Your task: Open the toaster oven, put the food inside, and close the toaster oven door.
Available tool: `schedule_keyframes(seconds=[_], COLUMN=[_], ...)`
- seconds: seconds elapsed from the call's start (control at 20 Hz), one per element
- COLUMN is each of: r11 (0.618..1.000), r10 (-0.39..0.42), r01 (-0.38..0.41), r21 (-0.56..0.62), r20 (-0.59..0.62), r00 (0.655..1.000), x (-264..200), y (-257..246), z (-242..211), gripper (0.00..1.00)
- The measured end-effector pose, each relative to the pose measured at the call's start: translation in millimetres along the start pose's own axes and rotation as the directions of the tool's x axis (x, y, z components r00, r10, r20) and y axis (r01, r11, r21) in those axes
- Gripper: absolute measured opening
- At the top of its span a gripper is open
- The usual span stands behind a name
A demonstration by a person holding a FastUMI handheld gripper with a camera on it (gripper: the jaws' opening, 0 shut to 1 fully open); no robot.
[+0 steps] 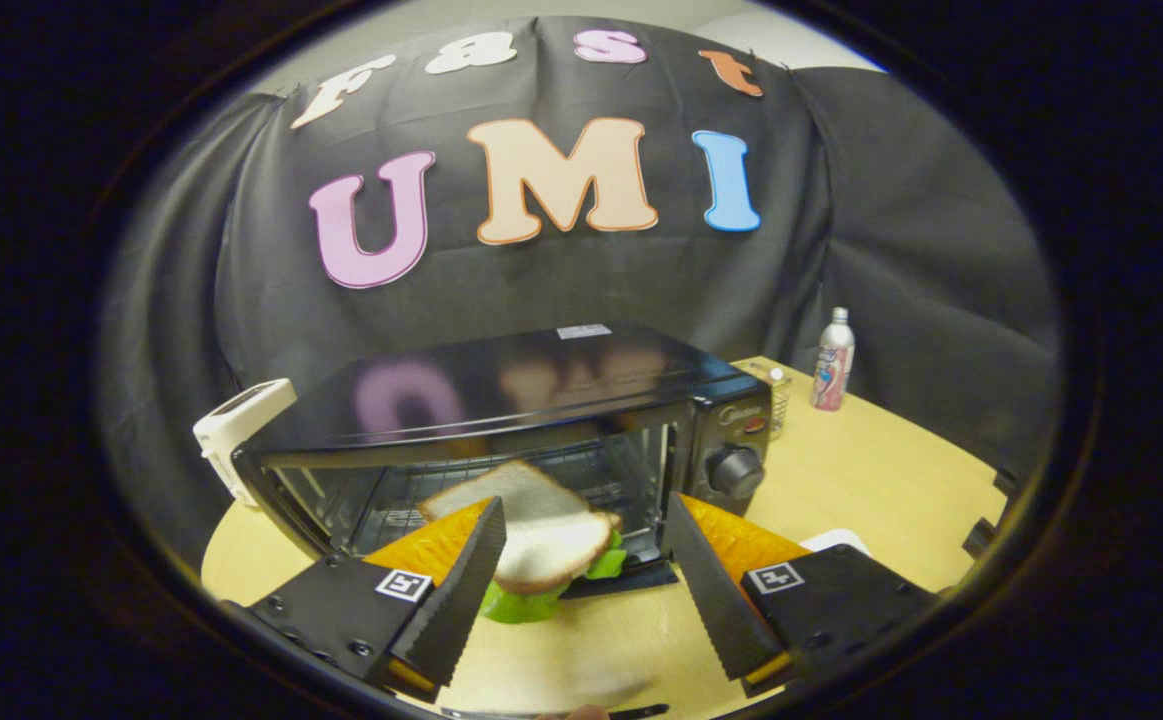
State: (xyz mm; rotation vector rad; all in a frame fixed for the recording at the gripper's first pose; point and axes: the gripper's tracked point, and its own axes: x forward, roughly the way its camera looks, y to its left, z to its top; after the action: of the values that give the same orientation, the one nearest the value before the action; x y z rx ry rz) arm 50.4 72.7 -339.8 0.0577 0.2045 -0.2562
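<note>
The gripper (pixel 581 520) jaws stand spread, the sandwich (pixel 538 535) between them before the open toaster oven (pixel 501 400).

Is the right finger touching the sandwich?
Apart. The gripper view shows open table between the right finger and the sandwich, which sits against the left finger.

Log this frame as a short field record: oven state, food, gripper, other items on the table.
oven: toaster oven on the wooden table, door open, rack visible inside
food: sandwich with white bread and green lettuce, at the oven mouth, against the left finger; contact with the right finger not seen
gripper: gripper fingers spread, open
other items: bottle beyond the oven's knob side; white device at its far side
task stage: food not yet fully inside, door not closed
</note>
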Motion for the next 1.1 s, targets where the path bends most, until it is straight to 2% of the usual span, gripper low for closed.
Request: schedule_keyframes(seconds=[0.3,0.6,0.85,1.1], r11=[0.997,0.985,0.983,0.988], r10=[0.011,-0.017,-0.033,0.003], r01=[-0.015,-0.015,-0.023,-0.057], r21=[-0.076,-0.169,-0.181,-0.144], r20=[-0.049,-0.184,-0.299,-0.352], r00=[0.999,0.983,0.954,0.936], x=[-83,-145,-155,-130], y=[-5,-19,-16,8], z=[-19,-95,-147,-174], gripper=[0.99,0.99,0.99,1.0])
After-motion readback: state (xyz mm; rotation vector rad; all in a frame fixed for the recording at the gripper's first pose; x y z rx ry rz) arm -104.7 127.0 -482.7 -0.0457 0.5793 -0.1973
